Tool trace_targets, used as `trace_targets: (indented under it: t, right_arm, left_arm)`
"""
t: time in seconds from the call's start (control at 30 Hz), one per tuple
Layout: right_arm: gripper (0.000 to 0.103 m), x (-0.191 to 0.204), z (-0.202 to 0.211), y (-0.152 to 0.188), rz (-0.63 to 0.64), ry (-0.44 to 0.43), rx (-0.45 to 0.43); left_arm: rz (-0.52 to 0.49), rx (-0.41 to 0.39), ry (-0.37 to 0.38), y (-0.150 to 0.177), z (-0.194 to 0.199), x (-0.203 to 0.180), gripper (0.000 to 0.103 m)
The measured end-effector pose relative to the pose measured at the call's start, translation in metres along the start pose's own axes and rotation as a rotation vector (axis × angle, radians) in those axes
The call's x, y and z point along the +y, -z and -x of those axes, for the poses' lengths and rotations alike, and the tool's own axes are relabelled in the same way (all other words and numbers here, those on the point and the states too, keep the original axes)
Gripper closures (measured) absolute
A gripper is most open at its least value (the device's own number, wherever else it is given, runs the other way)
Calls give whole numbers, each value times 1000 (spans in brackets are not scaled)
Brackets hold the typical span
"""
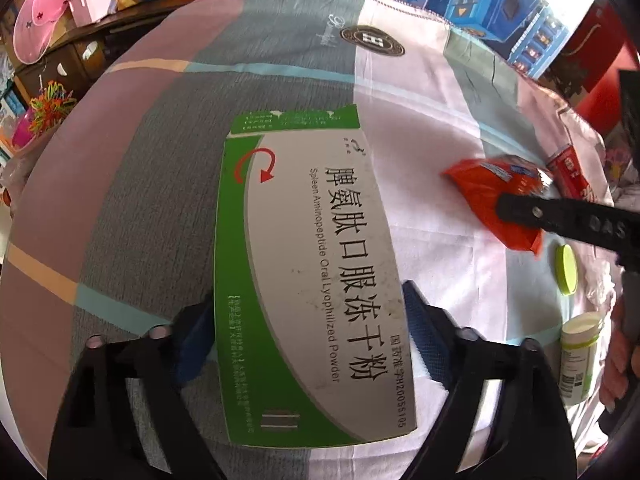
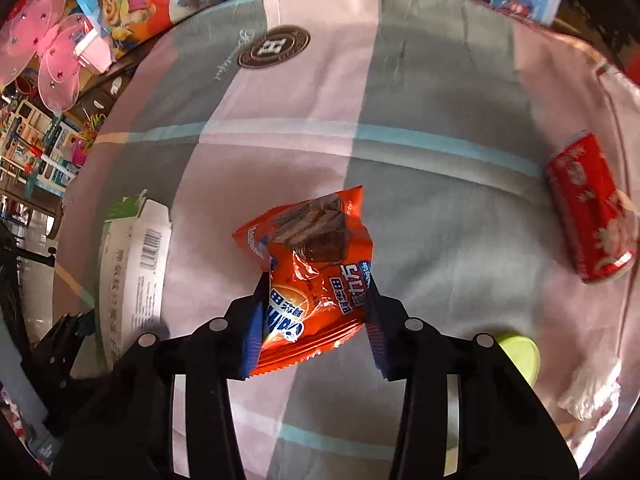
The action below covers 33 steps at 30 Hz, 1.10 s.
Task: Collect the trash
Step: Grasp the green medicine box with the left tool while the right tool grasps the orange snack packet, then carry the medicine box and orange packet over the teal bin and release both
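Step in hand: pick-up stage of trash collection, both hands at work on separate items.

Left gripper: jaws wide, straddling the near end of the box. Blue pads sit at the box's two long edges; whether they actually press on it I cannot tell. No sign of lift; the box looks flat on the cloth.

Box: green-and-white medicine carton, lying label-up on the striped cloth, far flap torn open.

Right gripper: jaws at a middling gap, pads against both sides of the wrapper. The foil is bunched and creased between them, so I judge it gripped.

Wrapper: orange snack packet, mid-cloth, its far half sticking out beyond the fingertips. In the left view one black finger lies across it.

Other trash on the cloth: can on its side, well right of the wrapper; green lid just right of the right gripper; bottle lying near the lid.

Bin: none visible in either view.

Next move, right: lift the wrapper straight off the cloth; thin foil can slip, so the pinch must hold.

Next move, left: close firmly on the box before lifting. It is long and held at one end, so the far end may sag or swing.
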State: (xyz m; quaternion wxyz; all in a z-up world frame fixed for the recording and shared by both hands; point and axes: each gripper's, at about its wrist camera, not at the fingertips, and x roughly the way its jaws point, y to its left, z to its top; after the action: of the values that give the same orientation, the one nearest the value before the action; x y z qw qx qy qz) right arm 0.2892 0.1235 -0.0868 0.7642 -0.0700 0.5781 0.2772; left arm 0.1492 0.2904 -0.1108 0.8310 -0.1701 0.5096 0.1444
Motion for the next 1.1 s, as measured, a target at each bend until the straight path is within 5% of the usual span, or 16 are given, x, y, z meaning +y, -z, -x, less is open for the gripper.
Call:
trace_targets:
  t: [0.5, 0.87, 1.1]
  right_arm:
    - [62, -57, 99, 62, -123, -51, -126]
    - [62, -137, 184, 143, -260, -31, -242]
    - [62, -213, 230, 209, -422, -15, -323]
  left_arm:
    - [-103, -82, 121, 16, 59, -59, 28]
    - [-314, -124, 236, 48, 104, -172, 28]
    - [-437, -60, 329, 77, 122, -256, 28]
